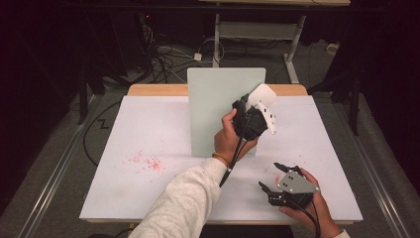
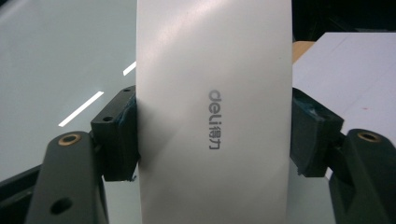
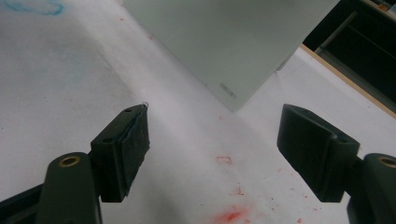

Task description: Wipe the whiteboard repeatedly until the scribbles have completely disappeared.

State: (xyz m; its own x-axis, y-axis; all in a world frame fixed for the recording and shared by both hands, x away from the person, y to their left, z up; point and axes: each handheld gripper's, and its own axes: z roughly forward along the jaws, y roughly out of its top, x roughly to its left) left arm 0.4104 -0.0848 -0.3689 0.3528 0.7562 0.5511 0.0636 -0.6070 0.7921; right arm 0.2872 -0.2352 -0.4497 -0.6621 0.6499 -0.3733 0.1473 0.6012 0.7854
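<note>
- The left gripper (image 1: pixel 253 110) is raised above the far middle of the table (image 1: pixel 148 129), its jaws clamped on a white eraser block (image 1: pixel 262 94) that sticks up past them.
- In the left gripper view the eraser block (image 2: pixel 212 112) stands between the two black pads, touched on both sides, with a grey "deli" mark printed down its face.
- The held eraser block is right at the upper right part of an upright pale whiteboard (image 1: pixel 218 109), which stands near the table's far edge, about midway along it; whether the two touch cannot be told.
- The right gripper (image 1: pixel 275 176) rests low near the table's near right corner, jaws spread wide and holding nothing.
- In the right gripper view its pads frame bare table, with the whiteboard (image 3: pixel 224 42) well beyond them.
- Red marker smudges (image 1: pixel 146 162) lie on the table left of the whiteboard, and more red specks (image 3: pixel 229 215) sit just ahead of the right gripper.
- Nothing stands between the left gripper and the whiteboard.
</note>
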